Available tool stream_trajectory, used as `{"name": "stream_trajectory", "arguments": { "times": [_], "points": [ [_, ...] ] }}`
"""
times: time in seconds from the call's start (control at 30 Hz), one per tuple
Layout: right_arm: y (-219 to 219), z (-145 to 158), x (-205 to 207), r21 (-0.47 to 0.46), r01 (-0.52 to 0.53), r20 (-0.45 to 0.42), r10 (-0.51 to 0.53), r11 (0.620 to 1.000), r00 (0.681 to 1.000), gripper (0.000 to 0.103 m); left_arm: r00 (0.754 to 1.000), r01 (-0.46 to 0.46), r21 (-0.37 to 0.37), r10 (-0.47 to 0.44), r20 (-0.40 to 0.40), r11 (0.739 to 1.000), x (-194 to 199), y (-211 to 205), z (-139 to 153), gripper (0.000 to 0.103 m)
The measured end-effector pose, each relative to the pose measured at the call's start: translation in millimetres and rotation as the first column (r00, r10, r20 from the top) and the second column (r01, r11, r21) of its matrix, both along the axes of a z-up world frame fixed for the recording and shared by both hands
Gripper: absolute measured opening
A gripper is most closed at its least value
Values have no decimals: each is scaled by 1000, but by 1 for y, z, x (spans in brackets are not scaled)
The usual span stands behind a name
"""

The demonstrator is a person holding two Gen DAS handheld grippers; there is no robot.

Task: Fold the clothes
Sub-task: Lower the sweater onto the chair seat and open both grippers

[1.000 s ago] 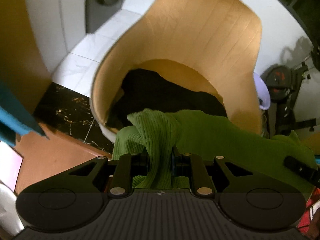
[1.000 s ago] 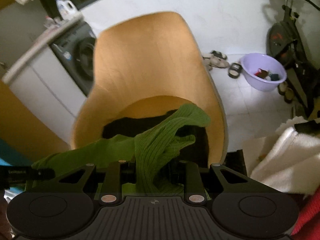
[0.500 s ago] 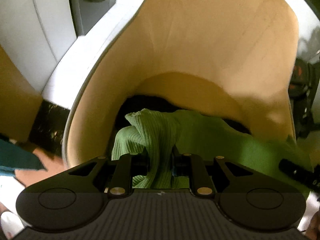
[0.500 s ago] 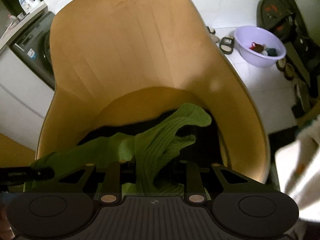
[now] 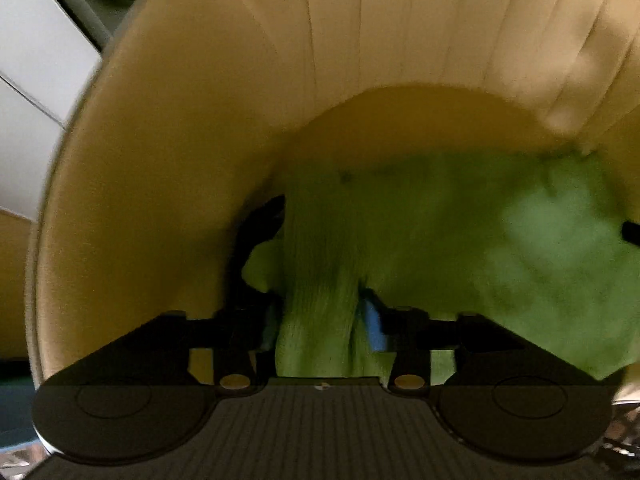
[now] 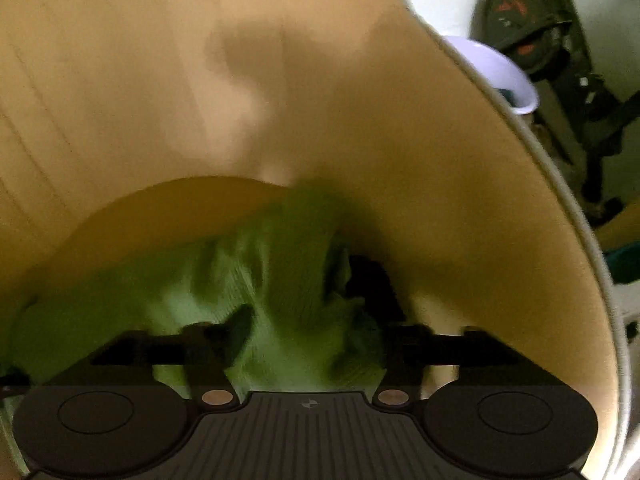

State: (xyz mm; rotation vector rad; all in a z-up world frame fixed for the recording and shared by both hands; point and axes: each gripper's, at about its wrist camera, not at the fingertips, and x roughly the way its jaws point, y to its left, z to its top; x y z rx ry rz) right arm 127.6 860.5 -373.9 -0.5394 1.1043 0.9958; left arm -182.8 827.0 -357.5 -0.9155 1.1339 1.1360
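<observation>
Knitwear, a green ribbed garment (image 5: 420, 240), is spread low in the frame across the seat of a tan shell chair (image 5: 180, 160). Its bunched edge is clamped by the left gripper (image 5: 320, 320), and another bunch is pinched by the right gripper (image 6: 304, 336). Judged from this, both corners should be kept level and the cloth taut, so the fold is laid square.

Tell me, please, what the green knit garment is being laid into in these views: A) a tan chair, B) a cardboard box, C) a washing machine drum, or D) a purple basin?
A: the green garment lies in the curved seat of the tan chair, whose shell rises around it in both views, with each hand-held gripper, left and right, pinching a fold of it.
</observation>
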Motion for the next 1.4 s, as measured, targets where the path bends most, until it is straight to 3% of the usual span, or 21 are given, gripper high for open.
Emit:
{"name": "stream_trajectory", "arguments": {
  "times": [0.07, 0.17, 0.23, 0.3, 0.37, 0.4, 0.43, 0.5, 0.6, 0.7, 0.77, 0.87, 0.97, 1.0, 1.1, 1.23, 1.27, 1.3, 1.4],
  "points": [
    [-13, 7, 4, 39, 19, -36, -18, 999, 999, 66, 997, -22, 27, 20, 76, 999, -14, -11, 21, 55],
    [-49, 25, 10, 109, 76, -119, -63, 991, 991, 66, 967, -129, -27, 132, 218, 991, -43, -38, 41, 55],
    [-77, 26, 14, 101, 124, -176, -105, 987, 979, 65, 920, -216, -107, 239, 311, 970, -62, -59, 38, 55],
    [-99, 19, 14, 60, 168, -217, -151, 984, 964, 64, 853, -292, -196, 347, 390, 936, -80, -79, 36, 55],
    [-118, 8, 13, 10, 212, -246, -203, 977, 948, 63, 809, -345, -279, 435, 396, 896, -91, -96, 17, 55],
    [-124, 0, 13, -15, 236, -256, -232, 972, 938, 60, 800, -366, -309, 466, 378, 878, -94, -100, 7, 54],
    [-129, -8, 13, -39, 260, -264, -261, 965, 929, 57, 811, -365, -295, 457, 365, 883, -92, -101, 0, 53],
    [-139, -22, 14, -65, 285, -249, -292, 956, 923, 41, 835, -357, -260, 431, 341, 897, -88, -101, -12, 53],
    [-140, -36, 17, -70, 317, -213, -325, 946, 921, 41, 871, -343, -208, 393, 294, 916, -84, -92, -23, 53],
    [-137, -44, 24, -52, 355, -232, -357, 933, 905, 41, 887, -354, -130, 376, 268, 926, -80, -88, -27, 53],
    [-137, -50, 29, -42, 382, -243, -380, 923, 893, 42, 900, -364, -80, 372, 226, 928, -78, -88, -32, 45],
    [-134, -62, 36, -56, 441, -279, -439, 896, 854, 42, 904, -375, -54, 378, 201, 925, -74, -92, -36, 37],
    [-132, -73, 39, -74, 484, -288, -484, 872, 827, 41, 895, -400, -34, 399, 198, 916, -77, -96, -29, 19],
    [-132, -74, 39, -77, 495, -289, -494, 866, 820, 37, 892, -409, -28, 406, 197, 912, -78, -98, -27, 15],
    [-134, -74, 39, -86, 521, -304, -520, 849, 798, 36, 867, -439, -53, 439, 234, 897, -87, -99, -21, 14],
    [-134, -78, 41, -107, 500, -308, -507, 859, 805, 45, 866, -430, -122, 447, 225, 894, -93, -91, -32, 16],
    [-134, -79, 41, -109, 496, -314, -503, 861, 805, 39, 870, -425, -103, 438, 229, 899, -93, -93, -25, 16],
    [-134, -78, 42, -107, 490, -318, -496, 865, 808, 22, 874, -420, -81, 427, 234, 904, -94, -95, -16, 10],
    [-133, -63, 39, -79, 445, -308, -446, 892, 840, 9, 885, -404, -14, 395, 246, 915, -94, -100, 8, 4]
  ]
}}
